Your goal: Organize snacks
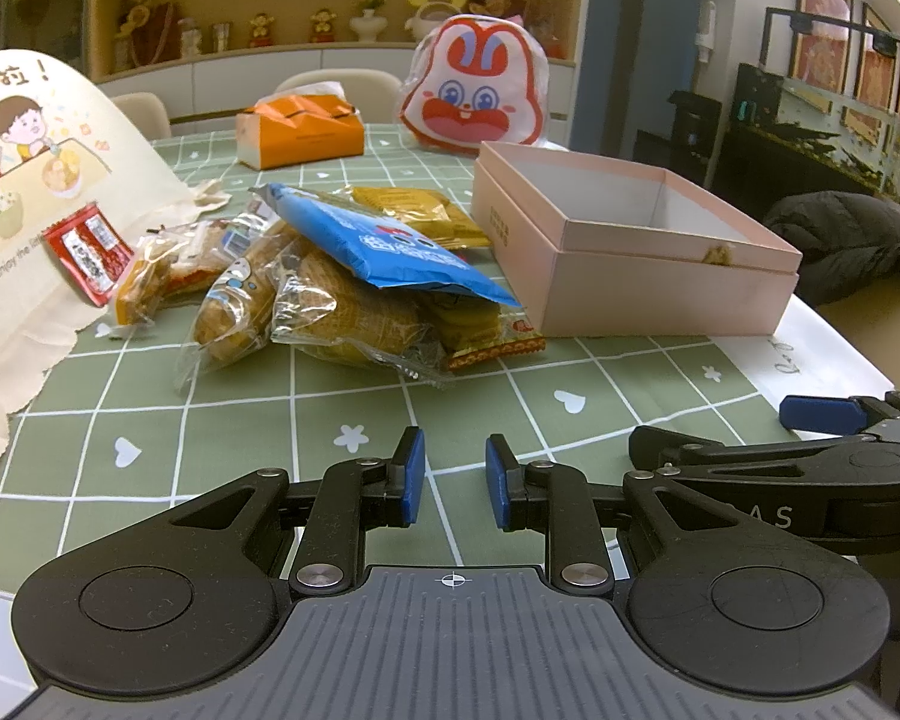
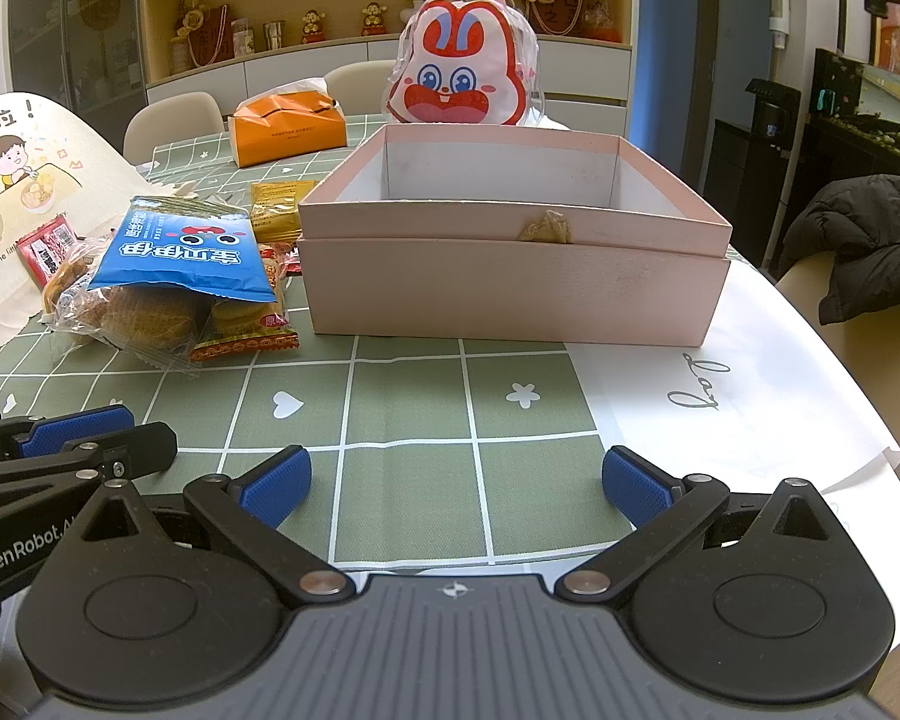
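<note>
- Left tool (image 1: 450, 477) narrowly parted, gripping nothing; right tool (image 2: 456, 486) spread wide, bare.
- Snack pile (image 1: 330, 276) upper left of centre, nearer left tool; pink box (image 2: 510, 258) right of pile.

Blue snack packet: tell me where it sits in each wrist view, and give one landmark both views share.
Left wrist view: the blue snack packet lies centre-left, on top of the snack pile, left of the pink box.
Right wrist view: the packet is at the left, again on the pile, left of the box.
Shared landmark: the rabbit-face bag behind the box.
</note>
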`<state>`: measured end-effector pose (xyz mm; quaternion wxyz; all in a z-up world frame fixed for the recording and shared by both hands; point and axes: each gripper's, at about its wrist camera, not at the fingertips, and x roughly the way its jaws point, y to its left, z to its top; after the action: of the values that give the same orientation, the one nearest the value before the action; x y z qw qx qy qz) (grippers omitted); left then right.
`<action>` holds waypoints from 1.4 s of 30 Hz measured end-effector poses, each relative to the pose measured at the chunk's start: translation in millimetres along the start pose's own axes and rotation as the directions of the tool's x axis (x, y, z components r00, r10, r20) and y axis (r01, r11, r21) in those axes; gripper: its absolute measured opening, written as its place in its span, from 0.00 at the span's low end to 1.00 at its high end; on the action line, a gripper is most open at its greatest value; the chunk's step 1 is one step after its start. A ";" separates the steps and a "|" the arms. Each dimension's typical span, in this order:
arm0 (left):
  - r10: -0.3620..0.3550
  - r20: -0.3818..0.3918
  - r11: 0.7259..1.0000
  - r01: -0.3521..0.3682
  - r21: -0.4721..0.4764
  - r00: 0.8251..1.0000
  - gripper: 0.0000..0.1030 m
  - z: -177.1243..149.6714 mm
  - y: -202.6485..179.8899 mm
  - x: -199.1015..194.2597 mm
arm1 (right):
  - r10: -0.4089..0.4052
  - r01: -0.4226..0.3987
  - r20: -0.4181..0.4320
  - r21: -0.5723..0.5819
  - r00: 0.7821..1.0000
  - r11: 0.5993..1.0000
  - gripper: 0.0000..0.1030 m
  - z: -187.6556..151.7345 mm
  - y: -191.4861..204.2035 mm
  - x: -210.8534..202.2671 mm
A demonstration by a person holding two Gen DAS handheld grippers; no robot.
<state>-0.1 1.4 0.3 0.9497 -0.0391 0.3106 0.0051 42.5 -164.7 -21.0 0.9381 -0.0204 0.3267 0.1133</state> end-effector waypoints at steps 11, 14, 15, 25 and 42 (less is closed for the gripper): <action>-0.050 0.013 0.995 0.051 -0.083 0.999 0.25 -1.2 14.8 -3.0 | 0.015 -0.015 -0.036 -0.011 0.999 1.000 1.00 4.5 -0.7 -0.5; -0.075 0.006 0.996 0.075 -0.041 0.997 0.25 -3.1 20.6 -8.6 | 0.026 -0.029 -0.114 -0.024 0.993 0.999 1.00 17.8 -2.1 -2.1; -0.096 -0.005 0.994 0.095 -0.051 0.995 0.25 0.2 28.3 -9.9 | 0.025 -0.029 -0.134 -0.026 0.991 0.999 1.00 18.5 -3.4 0.1; 0.152 0.141 0.968 -0.119 -0.222 0.978 0.25 77.5 163.1 -31.3 | 0.069 -0.092 -0.246 -0.083 0.967 0.992 1.00 29.0 11.2 3.7; -0.103 0.012 0.935 0.101 -0.341 0.995 0.25 14.5 207.2 -48.4 | 0.367 -0.391 -0.169 -0.147 0.915 0.909 0.88 190.6 227.0 59.9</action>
<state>-37.6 209.7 25.7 0.9266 -0.2192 0.3054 0.0093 152.7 89.7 99.8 0.8677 -0.0477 0.3771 0.3205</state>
